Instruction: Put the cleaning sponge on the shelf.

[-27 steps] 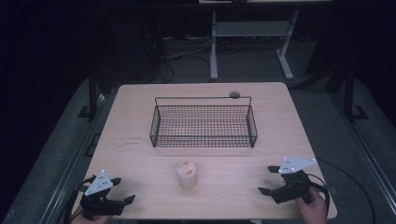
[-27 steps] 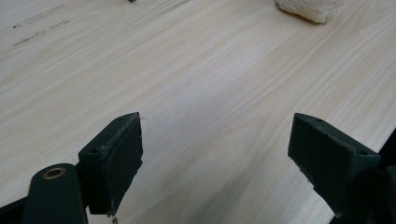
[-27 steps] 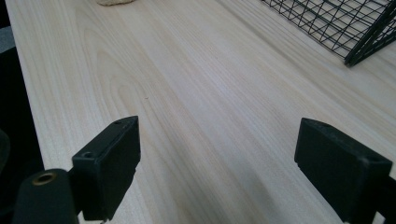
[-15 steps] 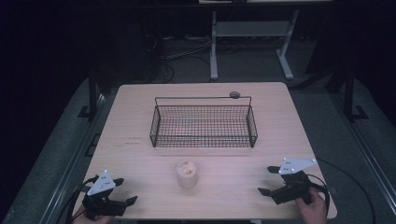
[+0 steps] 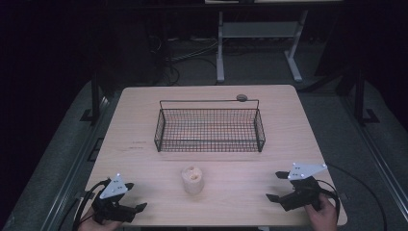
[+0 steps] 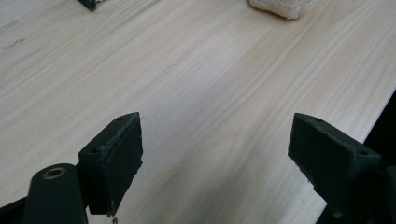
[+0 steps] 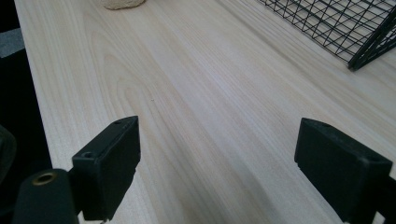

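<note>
From the high view, a small pale lump (image 5: 193, 179), maybe bread or a sponge, is seen standing on the wooden counter (image 5: 144, 115), just in front of a black wire basket (image 5: 210, 130). The lump is placed between the two grippers, well apart from each. The left gripper (image 5: 134, 208) is held low at the near left corner, and the right gripper (image 5: 275, 186) at the near right. A small round thing (image 5: 241, 97) is seen behind the basket; what it is cannot be told.

In the left gripper view, the jaws are spread wide with nothing between them. Bare wood is seen below, and the lump (image 6: 280, 7) is cut off at the top edge.

In the right gripper view, the jaws are also spread wide and empty. The lump (image 7: 122, 3) is cut off at the top, and a corner of the basket (image 7: 355, 32) is seen.

The lump looks soft and tall, so it could be tipped over by a bump, or squashed if squeezed too hard. It could also be caught on the basket wall if not lifted high enough.
</note>
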`<action>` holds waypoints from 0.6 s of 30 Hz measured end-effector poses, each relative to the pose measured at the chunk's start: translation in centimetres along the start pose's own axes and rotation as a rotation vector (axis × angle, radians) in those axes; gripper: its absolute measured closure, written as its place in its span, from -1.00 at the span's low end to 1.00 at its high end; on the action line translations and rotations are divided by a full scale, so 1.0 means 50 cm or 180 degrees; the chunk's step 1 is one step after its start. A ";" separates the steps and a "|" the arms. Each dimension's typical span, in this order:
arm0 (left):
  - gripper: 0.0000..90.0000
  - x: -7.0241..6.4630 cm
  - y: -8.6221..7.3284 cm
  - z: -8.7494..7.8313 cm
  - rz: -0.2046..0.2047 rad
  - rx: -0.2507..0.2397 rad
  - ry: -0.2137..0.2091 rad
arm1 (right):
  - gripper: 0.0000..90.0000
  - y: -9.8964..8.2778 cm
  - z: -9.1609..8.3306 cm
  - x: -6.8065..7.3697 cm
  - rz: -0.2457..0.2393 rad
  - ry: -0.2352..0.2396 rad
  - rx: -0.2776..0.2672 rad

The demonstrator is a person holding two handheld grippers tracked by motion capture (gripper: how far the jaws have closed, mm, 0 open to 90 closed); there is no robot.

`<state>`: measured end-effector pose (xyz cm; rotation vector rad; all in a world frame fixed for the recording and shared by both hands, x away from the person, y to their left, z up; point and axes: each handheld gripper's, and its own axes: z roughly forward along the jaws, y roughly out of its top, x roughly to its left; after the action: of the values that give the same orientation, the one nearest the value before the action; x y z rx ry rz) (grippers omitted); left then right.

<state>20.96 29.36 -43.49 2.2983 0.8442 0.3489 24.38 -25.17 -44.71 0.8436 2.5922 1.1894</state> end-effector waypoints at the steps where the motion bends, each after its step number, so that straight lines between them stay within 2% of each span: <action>1: -0.62 0.000 0.006 0.002 0.0021 0.0014 -0.0025 | -0.69 0.000 0.000 0.000 0.0001 0.0000 -0.0004; 9: -0.62 -0.001 0.025 0.008 0.0104 0.0095 -0.0067 | -0.69 -0.001 -0.001 0.000 0.0000 0.0004 -0.0017; 18: -0.62 -0.001 0.050 -0.003 0.0186 0.0142 -0.0083 | -0.69 -0.001 -0.003 0.000 0.0014 0.0015 -0.0029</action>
<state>22.06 27.94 -41.73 2.3676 0.7806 0.3281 24.32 -25.31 -44.66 0.8462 2.5882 1.2048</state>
